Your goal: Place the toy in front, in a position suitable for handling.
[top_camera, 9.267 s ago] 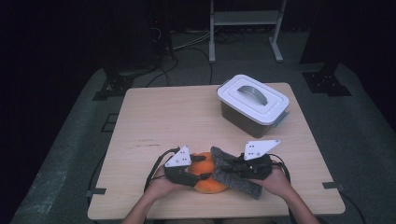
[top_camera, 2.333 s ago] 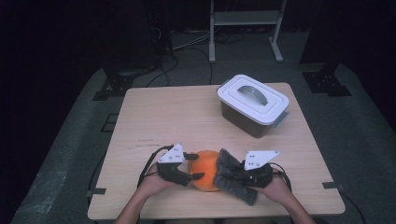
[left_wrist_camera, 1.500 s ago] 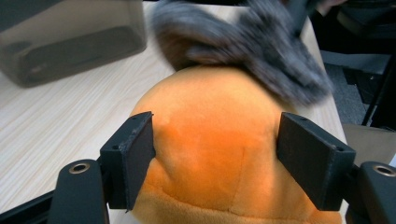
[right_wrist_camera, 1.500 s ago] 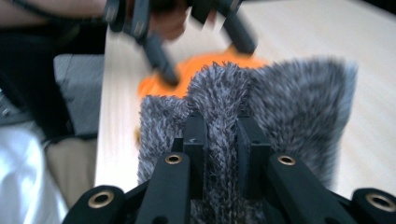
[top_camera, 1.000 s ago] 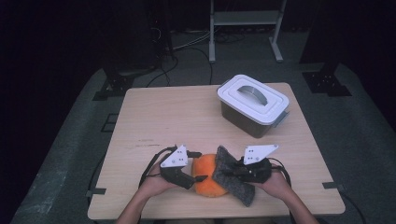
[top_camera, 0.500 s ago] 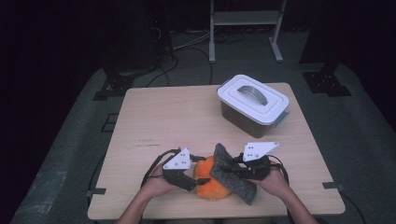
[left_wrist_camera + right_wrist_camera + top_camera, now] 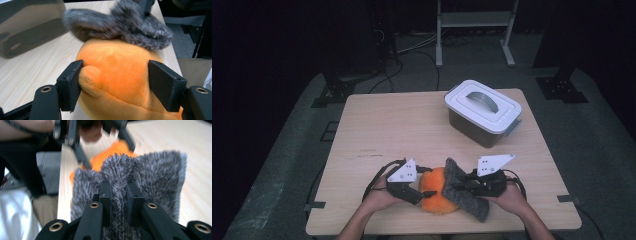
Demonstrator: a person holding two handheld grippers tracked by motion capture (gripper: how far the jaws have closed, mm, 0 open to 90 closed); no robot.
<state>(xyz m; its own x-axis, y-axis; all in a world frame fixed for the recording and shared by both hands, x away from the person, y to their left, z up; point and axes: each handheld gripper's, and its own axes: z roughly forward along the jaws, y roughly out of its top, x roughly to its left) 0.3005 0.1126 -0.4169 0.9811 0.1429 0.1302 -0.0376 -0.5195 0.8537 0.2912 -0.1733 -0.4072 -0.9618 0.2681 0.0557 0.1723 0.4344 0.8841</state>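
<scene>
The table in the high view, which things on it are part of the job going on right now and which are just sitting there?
In use:
- round orange plush toy, between the left tool's jaws
- shaggy grey fur cloth, pinched by the right tool, draped on the toy

Lying about:
- lidded white plastic box with a grey handle, at the far right of the wooden table

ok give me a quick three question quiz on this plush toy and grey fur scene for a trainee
1. True or false: the right gripper is shut on the grey fur piece.
2. What do the left gripper jaws bracket? A) white lid B) orange plush toy C) cable
3. Where is the lidded box relative to the plush, in the high view?

Key: 1 true. 2 B. 3 farther back and to the right, standing apart with its lid on.
</scene>
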